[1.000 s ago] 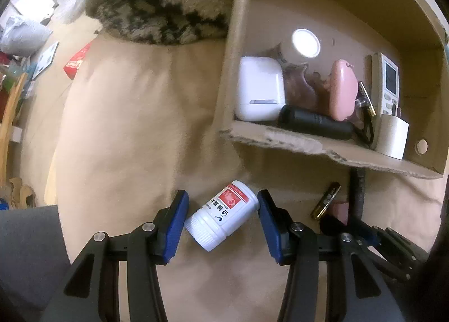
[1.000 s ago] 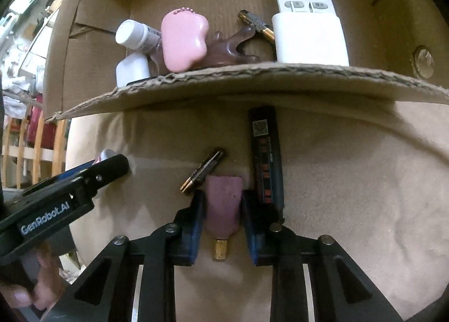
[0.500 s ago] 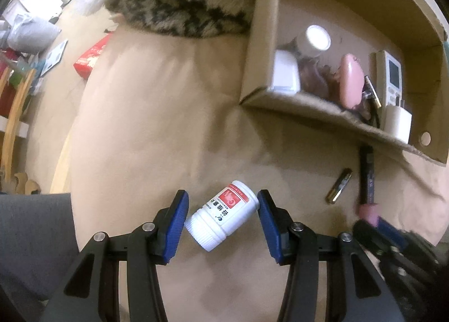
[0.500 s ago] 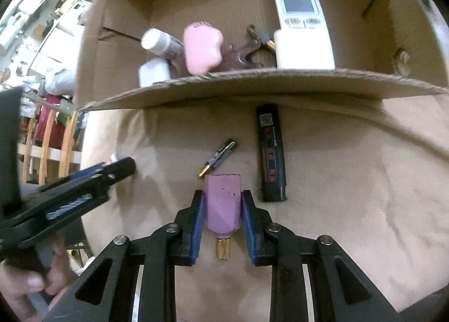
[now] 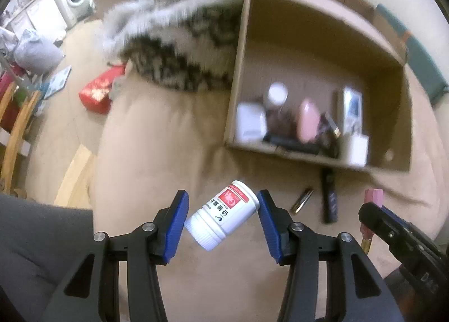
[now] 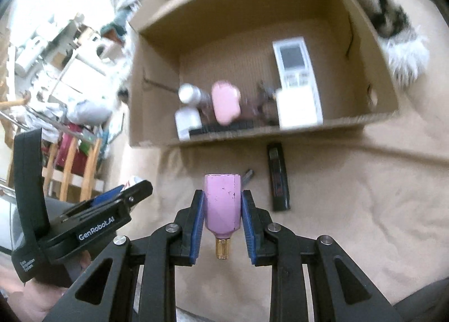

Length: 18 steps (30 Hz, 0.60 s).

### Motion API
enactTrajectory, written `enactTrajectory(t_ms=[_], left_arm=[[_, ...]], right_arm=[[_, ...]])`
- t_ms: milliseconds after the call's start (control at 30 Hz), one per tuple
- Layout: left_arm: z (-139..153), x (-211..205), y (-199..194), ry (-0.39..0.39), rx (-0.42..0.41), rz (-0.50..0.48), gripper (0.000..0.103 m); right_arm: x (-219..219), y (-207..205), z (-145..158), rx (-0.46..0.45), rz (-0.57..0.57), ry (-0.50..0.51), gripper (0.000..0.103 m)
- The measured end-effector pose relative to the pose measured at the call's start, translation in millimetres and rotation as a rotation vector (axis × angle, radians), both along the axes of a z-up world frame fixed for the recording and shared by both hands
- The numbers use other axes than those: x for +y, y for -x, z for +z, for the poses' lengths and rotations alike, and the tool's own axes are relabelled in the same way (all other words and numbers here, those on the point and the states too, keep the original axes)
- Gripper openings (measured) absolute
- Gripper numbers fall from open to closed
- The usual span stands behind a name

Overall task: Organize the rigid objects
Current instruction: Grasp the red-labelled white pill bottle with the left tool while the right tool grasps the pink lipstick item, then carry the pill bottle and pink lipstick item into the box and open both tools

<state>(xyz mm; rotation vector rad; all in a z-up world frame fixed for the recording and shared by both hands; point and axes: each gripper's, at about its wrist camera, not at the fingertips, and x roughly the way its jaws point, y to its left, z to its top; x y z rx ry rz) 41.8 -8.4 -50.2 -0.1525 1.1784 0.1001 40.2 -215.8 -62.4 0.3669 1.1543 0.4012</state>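
Tan cloth surface [image 5: 157, 137], cluttered room

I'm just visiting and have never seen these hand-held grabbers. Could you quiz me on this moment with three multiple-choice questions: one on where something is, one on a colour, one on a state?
1. Where does the black stick-shaped device lie?
A. inside the cardboard box
B. on the tan cloth in front of the box
C. in the left gripper

2. What colour is the bottle in the right gripper?
A. pink
B. green
C. yellow

3. What is the left gripper doing?
A. hanging open and empty
B. clamping a white pill bottle
C. holding a battery

Answers:
1 B: it lies outside the cardboard box, on the tan cloth.
2 A: the small pink bottle with a gold neck sits between the blue pads.
3 B: the white pill bottle with its red label is wedged between both pads.
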Motion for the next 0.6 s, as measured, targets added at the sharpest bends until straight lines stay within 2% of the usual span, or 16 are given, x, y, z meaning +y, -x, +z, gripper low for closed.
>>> enactTrajectory(t_ms=[167,267,433,600], left_arm=[[37.0,-9.0,-15.8,-0.046,-0.107,-0.032,0.047],[53.6,-8.7,-33.4,-0.055,-0.140,-0.052,0.047],[63.4,-19.2,-61.3,-0.067,-0.169,-0.079,0.047],[57.9,-31.4,-84.9,-0.076,-0.181,-0.120,0.047]], right_arm=[[-6.3,-2.7,37.4,-0.142,0.004,-0.070,0.028],[-8.9,-13.3,55.8,-0.190,0.000,-0.089,0.028],[-23.0,-39.1,76.8,-0.223,-0.018,-0.093,0.028],[-31.9,-71.9,85.3,-0.225,-0.009,-0.036,0.028]])
